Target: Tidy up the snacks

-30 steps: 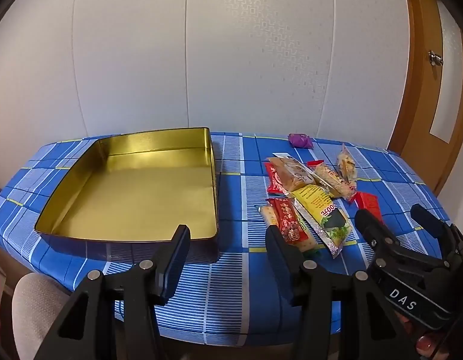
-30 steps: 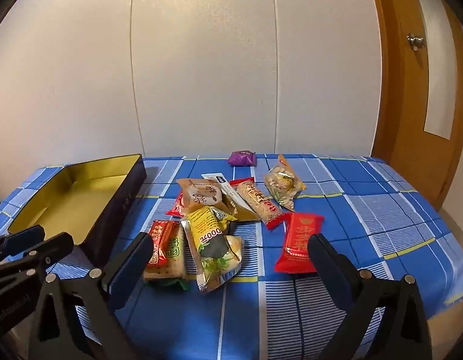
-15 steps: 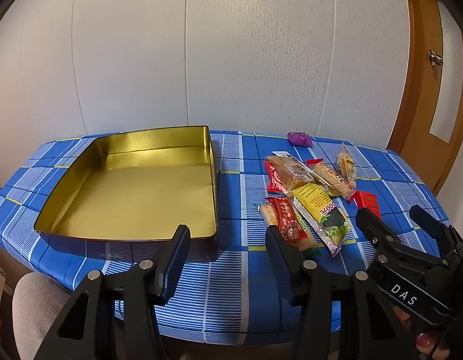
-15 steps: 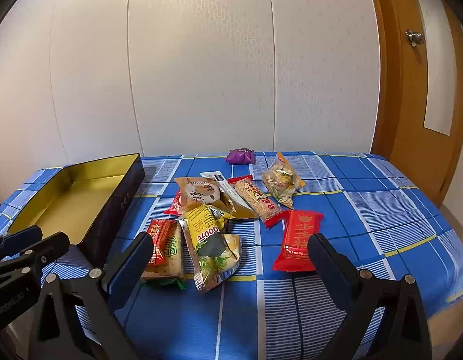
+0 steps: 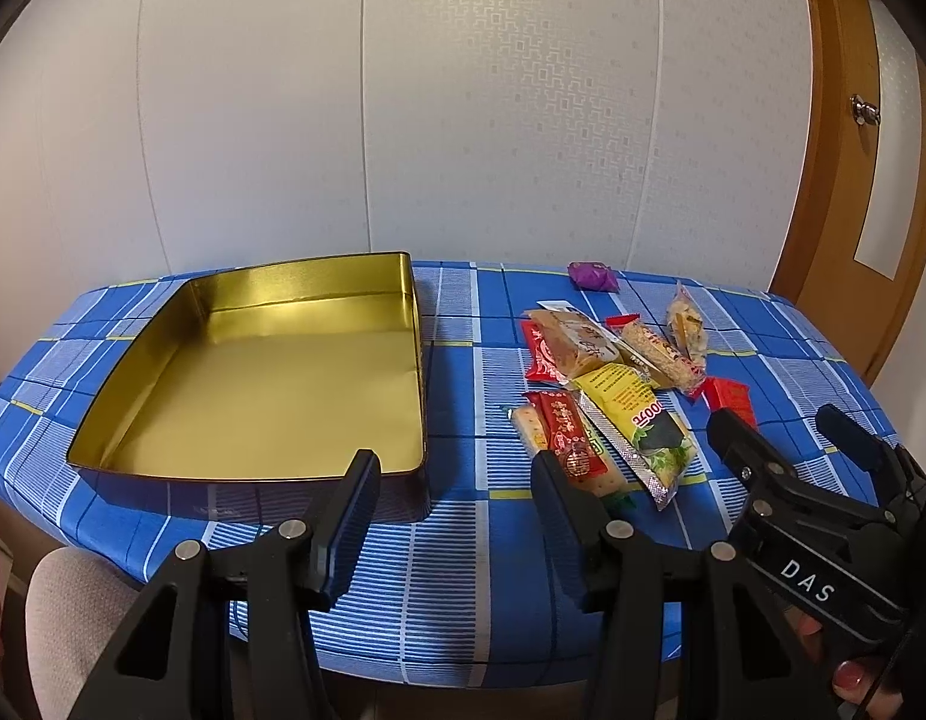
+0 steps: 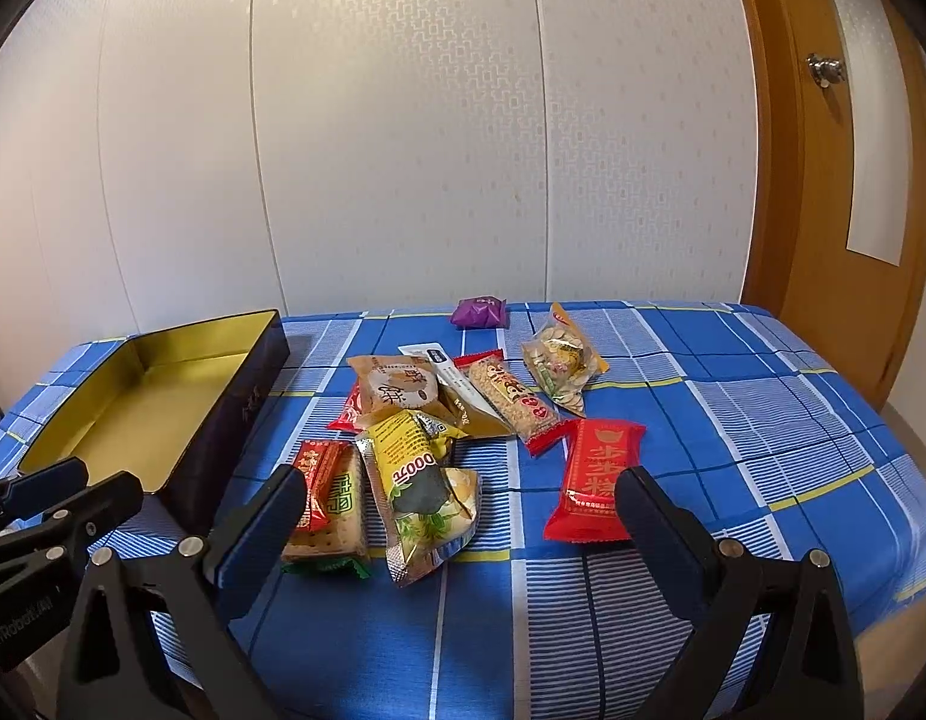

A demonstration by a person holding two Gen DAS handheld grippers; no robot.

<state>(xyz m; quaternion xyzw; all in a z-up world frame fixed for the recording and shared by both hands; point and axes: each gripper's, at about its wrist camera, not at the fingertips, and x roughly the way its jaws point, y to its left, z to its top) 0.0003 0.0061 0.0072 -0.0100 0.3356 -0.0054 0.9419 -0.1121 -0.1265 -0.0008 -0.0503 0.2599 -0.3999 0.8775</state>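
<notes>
An empty gold tin tray [image 5: 163, 330] [image 6: 271, 348] sits at the table's left. Several snack packets lie to its right: a yellow packet [image 6: 418, 480] [image 5: 634, 420], a red-and-green cracker pack [image 6: 331, 504] [image 5: 568, 438], a red packet [image 6: 598, 480], a peanut bar [image 6: 511, 399], a brown pastry packet [image 6: 397, 390], a nut bag [image 6: 562, 360] and a purple sweet [image 6: 478, 312] [image 5: 592, 276]. My left gripper [image 5: 457, 477] is open, above the front edge between tray and snacks. My right gripper [image 6: 463, 498] is open, just before the yellow packet.
The table wears a blue checked cloth [image 6: 733, 420]. A white panelled wall stands behind it. A wooden door [image 6: 853, 180] is at the right. A pale chair seat [image 5: 61, 618] shows below the table's front left.
Both grippers have moved slightly forward toward the table, so the tray and snacks appear a little closer. Nothing on the table has moved.
</notes>
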